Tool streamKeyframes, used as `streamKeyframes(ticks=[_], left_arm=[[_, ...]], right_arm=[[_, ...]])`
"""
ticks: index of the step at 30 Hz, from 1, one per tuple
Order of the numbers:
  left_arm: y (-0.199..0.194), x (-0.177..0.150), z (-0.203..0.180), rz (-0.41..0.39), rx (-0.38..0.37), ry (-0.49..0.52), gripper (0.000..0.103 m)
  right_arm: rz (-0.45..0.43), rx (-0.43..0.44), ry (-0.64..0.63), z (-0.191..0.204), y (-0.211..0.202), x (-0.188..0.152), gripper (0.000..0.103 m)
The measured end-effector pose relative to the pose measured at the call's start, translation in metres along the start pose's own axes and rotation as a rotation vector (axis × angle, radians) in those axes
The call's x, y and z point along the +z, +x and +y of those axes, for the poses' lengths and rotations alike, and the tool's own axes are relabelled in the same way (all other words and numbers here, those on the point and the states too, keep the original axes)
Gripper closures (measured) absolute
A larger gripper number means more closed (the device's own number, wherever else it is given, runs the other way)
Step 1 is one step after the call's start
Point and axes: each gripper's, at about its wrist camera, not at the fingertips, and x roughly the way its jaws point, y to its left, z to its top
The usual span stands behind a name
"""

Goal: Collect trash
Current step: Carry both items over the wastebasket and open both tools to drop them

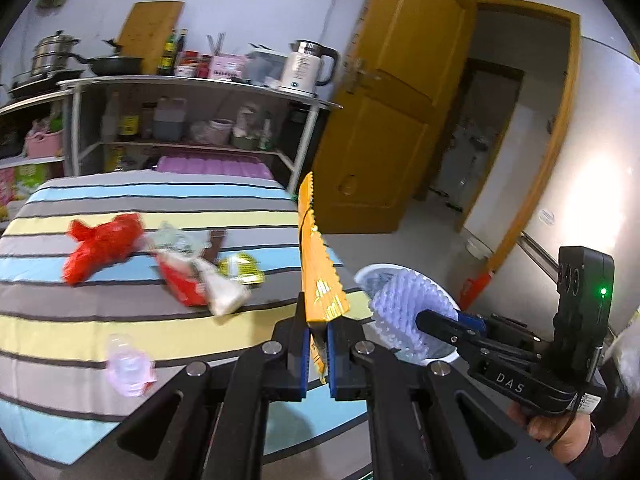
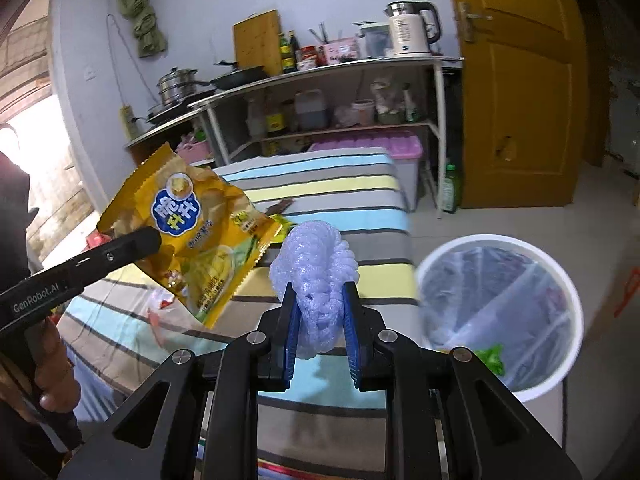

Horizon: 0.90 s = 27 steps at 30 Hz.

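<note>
From my left hand-held gripper I only see the chip bag edge-on, clamped at its bottom edge, long axis pointing up and away; the bag's face only shows from the right camera. My right hand-held gripper is squeezing a lavender foam net, standing upright, just beside the table edge. The bin is blurry, sitting on open floor to the right. The red bag and wrappers on the table are smeared.
</note>
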Motion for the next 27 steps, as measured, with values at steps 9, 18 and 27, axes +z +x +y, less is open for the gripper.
streamKeyframes(ticks=[9,18,27], left_arm=[[0.034,0.012,-0.048,0.032,-0.096,0.071,0.096],[0.073,0.019,-0.086,0.073,-0.168,0.12,0.096],[0.117,0.012,-0.107,0.142,-0.197,0.142,0.096]], right_arm=[[-0.029,-0.094,0.074,-0.05,-0.022,-0.002,0.082],[-0.022,-0.168,0.144,-0.095,-0.026,-0.011,0.082],[0.012,-0.207,0.203,-0.133,-0.014,-0.022,0.082]])
